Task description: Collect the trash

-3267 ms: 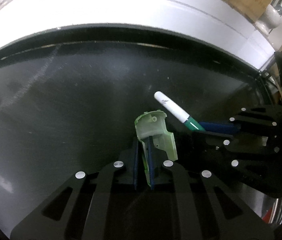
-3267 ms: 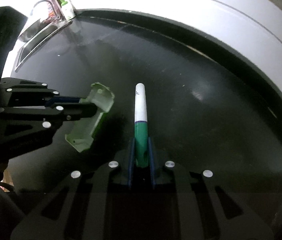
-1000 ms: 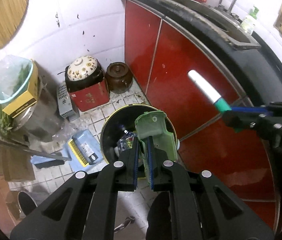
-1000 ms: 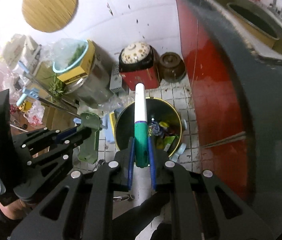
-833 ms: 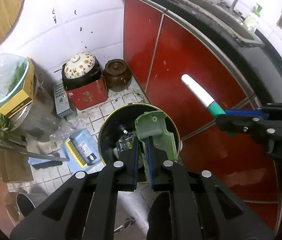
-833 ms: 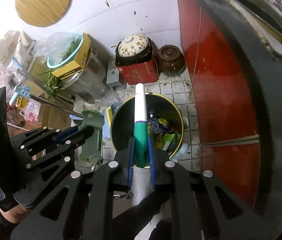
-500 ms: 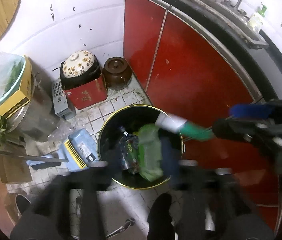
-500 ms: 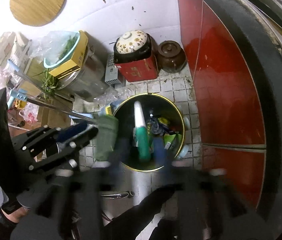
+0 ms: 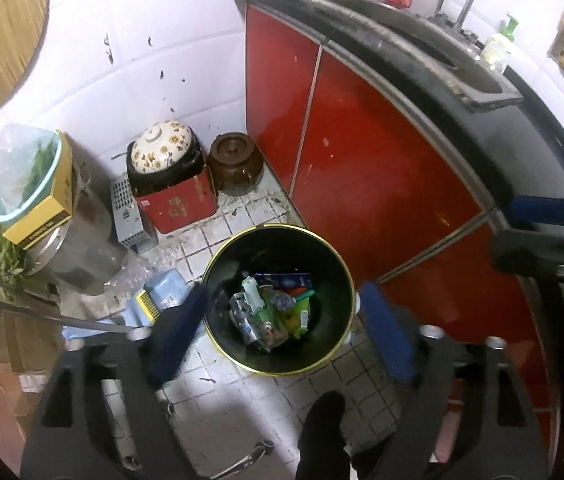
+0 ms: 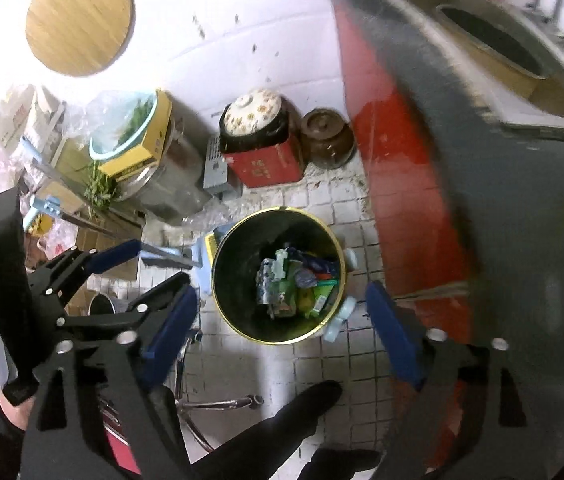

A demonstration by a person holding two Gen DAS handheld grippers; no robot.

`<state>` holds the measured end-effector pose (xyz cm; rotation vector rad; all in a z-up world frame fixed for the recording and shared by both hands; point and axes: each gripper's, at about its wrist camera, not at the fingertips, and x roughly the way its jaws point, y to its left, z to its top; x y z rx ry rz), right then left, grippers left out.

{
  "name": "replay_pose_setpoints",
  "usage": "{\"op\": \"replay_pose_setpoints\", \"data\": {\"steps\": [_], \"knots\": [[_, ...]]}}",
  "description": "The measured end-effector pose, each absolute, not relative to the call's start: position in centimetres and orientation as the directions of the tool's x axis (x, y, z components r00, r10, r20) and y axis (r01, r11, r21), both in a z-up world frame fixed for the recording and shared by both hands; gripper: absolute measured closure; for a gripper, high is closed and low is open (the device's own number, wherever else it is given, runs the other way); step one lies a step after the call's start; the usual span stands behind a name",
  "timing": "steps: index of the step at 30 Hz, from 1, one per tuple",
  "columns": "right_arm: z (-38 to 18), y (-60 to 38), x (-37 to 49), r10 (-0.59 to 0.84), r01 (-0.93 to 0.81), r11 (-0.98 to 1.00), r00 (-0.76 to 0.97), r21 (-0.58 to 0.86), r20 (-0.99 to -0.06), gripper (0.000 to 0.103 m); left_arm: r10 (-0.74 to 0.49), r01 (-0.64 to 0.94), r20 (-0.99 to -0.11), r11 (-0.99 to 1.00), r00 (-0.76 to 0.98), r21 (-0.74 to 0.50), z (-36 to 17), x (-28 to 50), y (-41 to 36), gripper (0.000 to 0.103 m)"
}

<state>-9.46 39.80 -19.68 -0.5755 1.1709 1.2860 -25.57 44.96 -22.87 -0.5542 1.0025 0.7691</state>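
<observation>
Left tool (image 9: 282,334) and right tool (image 10: 282,322) both stand released above the bin (image 9: 218,264), jaws just opened wide with nothing between them. The trash (image 9: 272,312) lies heaped inside the bin, which stands on the tiled floor (image 9: 242,384) beside the red cabinet (image 9: 361,160).

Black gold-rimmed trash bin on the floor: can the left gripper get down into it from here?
Probably yes. The left gripper hangs open and empty right above the black gold-rimmed trash bin; its mouth is uncovered, with only the trash pile low inside. The right gripper sits off to the side.
</observation>
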Motion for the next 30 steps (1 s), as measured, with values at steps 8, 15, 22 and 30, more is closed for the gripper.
{"op": "replay_pose_setpoints", "data": {"steps": [8,15,22,30], "knots": [[-10.9,23.8,-2.1,0.509,-0.845,0.498,0.105,0.193,-0.854,0.007,0.286,-0.65,-0.86,0.757,0.422,-0.067,-15.0,-18.7,38.1,0.01],[-6.1,3.8,3.6,0.393,-0.55,0.824,0.384,0.135,-0.835,0.007,0.107,-0.342,-0.811,0.932,0.575,-0.12,-9.0,-6.5,27.1,0.009],[-4.9,-13.6,4.0,0.157,-0.139,0.985,0.517,0.099,-0.841,0.007,-0.028,-0.058,-0.818,0.996,0.575,-0.074,-6.3,4.0,12.9,0.009],[-6.4,-23.4,2.6,0.023,0.098,0.992,0.502,0.083,-0.864,0.007,-0.097,0.093,-0.845,0.994,0.526,-0.056,-6.2,7.2,4.2,0.009]]}}
